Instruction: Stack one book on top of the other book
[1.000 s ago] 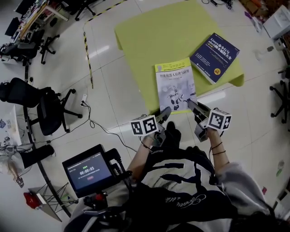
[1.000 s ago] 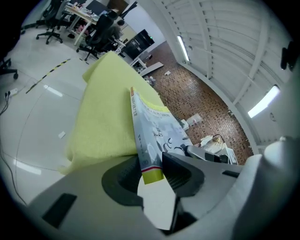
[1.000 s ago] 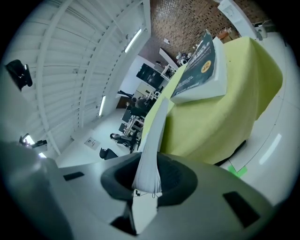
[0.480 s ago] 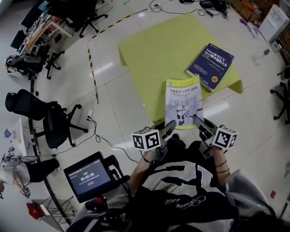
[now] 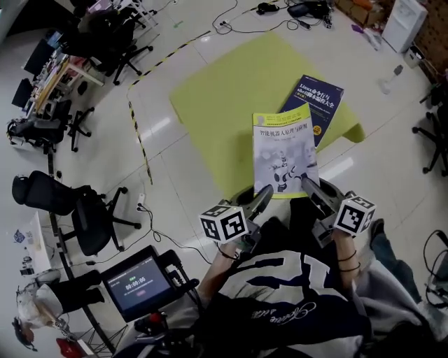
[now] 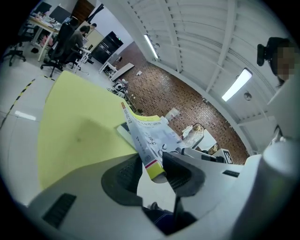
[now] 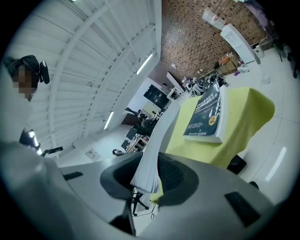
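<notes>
A white book with a yellow band (image 5: 283,154) hangs in the air above the near edge of the yellow-green table (image 5: 224,98), held level. My left gripper (image 5: 262,198) is shut on its near left corner, and my right gripper (image 5: 311,187) is shut on its near right corner. A dark blue book (image 5: 313,103) lies flat on the table just beyond, and the lifted book covers its near corner. In the left gripper view the white book (image 6: 147,136) sits clamped between the jaws of the left gripper (image 6: 154,169). The right gripper view shows it edge-on (image 7: 157,140) and the blue book (image 7: 206,115) ahead.
Office chairs (image 5: 77,210) stand on the tiled floor to the left. A black-and-yellow tape line (image 5: 136,126) runs past the table's left side. A timer screen (image 5: 136,283) sits near my left hip. Cables and a white box (image 5: 402,21) lie beyond the table.
Both grippers have raised the white book off the table and carried it away from me. It now overlaps the blue book's near corner in the head view.
</notes>
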Available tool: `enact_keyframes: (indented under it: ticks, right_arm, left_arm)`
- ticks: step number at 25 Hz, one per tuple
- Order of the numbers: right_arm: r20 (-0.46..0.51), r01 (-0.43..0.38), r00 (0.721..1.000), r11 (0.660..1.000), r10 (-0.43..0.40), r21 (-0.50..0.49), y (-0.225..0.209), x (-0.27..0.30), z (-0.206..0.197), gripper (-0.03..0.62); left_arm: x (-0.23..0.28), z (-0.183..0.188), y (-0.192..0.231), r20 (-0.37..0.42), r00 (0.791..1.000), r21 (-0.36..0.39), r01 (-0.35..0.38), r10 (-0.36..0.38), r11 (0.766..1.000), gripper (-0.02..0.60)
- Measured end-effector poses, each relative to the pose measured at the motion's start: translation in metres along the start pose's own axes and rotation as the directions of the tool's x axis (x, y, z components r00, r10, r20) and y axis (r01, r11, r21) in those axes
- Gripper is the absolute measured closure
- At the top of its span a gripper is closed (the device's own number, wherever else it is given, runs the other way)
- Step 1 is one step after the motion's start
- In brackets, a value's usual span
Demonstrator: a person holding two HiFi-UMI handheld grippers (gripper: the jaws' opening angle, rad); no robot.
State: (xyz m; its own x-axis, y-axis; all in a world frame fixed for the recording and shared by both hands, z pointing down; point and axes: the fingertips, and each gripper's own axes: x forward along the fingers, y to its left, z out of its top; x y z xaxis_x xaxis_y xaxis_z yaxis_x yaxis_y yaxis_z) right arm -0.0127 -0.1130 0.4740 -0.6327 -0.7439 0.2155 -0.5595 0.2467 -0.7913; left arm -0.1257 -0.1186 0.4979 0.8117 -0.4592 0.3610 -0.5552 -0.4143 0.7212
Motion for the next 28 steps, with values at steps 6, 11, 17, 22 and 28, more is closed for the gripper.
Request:
enact_keyframes:
  ticks: [6, 11, 17, 22, 28]
  right_arm:
    - [0.007, -0.009, 1.000, 1.000, 0.009, -0.022, -0.046, 0.015, 0.070, 0.502]
    - [-0.040, 0.000, 0.999, 0.998, -0.002, -0.059, -0.075, 0.026, 0.105, 0.499]
    - [-0.118, 0.017, 0.993, 0.997, -0.025, -0.071, -0.120, 0.039, 0.132, 0.493]
    - [-0.200, 0.033, 0.979, 0.998, -0.045, -0.062, -0.180, 0.059, 0.146, 0.490]
    - [-0.291, 0.060, 0.953, 0.994, -0.085, -0.092, -0.201, 0.067, 0.127, 0.490]
  left_arm:
    - [0.072, 0.044, -0.004, 0.020, 1.000, 0.022, 0.003, -0.003, 1.000, 0.446]
    - [0.114, 0.060, -0.001, 0.035, 0.999, -0.006, -0.010, 0.010, 1.000, 0.445]
    - [0.163, 0.067, 0.011, 0.014, 0.998, -0.039, -0.061, 0.062, 0.997, 0.445]
    - [0.217, 0.063, 0.036, -0.036, 0.991, -0.063, -0.131, 0.129, 0.989, 0.444]
    - [0.222, 0.045, 0.057, -0.100, 0.973, -0.065, -0.214, 0.207, 0.975, 0.445]
